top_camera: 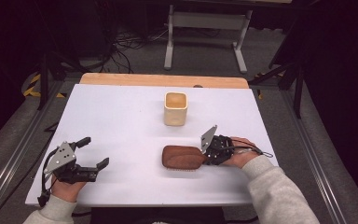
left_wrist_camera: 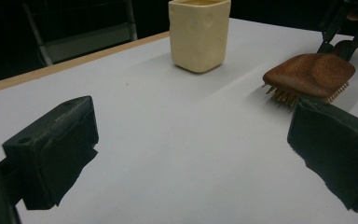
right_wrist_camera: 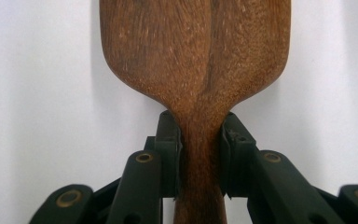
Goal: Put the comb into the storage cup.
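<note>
My right gripper (right_wrist_camera: 200, 140) clamps the wooden hairbrush (top_camera: 182, 157) by its handle, lower right of centre; my left gripper (top_camera: 92, 153) rests wide open, empty, lower left.

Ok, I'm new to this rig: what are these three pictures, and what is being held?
No robot here: a person holds a two-jaw tool in each hand. The high view looks down on the white table. There the left gripper rests open, holding nothing. The right gripper is shut on the handle of a wooden hairbrush, which lies bristles down. A cream cup stands farther back, apart from both. The other two pictures come from cameras riding on each gripper, looking along its black jaws.
</note>
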`<state>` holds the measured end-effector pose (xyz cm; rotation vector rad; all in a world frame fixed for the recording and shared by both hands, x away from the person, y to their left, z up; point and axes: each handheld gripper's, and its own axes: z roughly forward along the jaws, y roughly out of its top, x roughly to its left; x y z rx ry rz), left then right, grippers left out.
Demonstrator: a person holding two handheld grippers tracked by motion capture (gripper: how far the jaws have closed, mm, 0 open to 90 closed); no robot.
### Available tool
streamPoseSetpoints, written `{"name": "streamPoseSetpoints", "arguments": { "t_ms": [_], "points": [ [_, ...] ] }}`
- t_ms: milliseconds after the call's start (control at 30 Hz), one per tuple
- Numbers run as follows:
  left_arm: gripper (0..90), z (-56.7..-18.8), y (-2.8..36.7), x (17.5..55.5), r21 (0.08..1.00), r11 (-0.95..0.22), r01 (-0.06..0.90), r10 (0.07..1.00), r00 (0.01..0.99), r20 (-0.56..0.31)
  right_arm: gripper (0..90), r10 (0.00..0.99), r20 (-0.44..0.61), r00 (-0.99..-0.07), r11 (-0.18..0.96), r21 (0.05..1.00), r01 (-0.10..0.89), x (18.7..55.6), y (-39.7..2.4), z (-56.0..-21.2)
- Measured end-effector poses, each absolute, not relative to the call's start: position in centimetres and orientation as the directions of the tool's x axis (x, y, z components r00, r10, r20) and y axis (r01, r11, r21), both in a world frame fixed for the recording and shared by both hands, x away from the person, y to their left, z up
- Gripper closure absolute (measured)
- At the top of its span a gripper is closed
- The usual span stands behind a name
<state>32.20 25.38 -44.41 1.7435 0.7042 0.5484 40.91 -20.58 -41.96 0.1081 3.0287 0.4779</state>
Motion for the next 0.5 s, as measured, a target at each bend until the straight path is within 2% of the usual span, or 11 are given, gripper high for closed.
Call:
{"name": "streamPoseSetpoints", "arguments": {
  "t_ms": [500],
  "points": [
    [1.4,-44.4,25.4,32.3,0.964,-0.189,0.189,0.699,0.715,-0.003,72.4,0.102,-0.136,-0.985,0.891,0.454,0.029,39.9,-20.4,-40.1]
  ]
}}
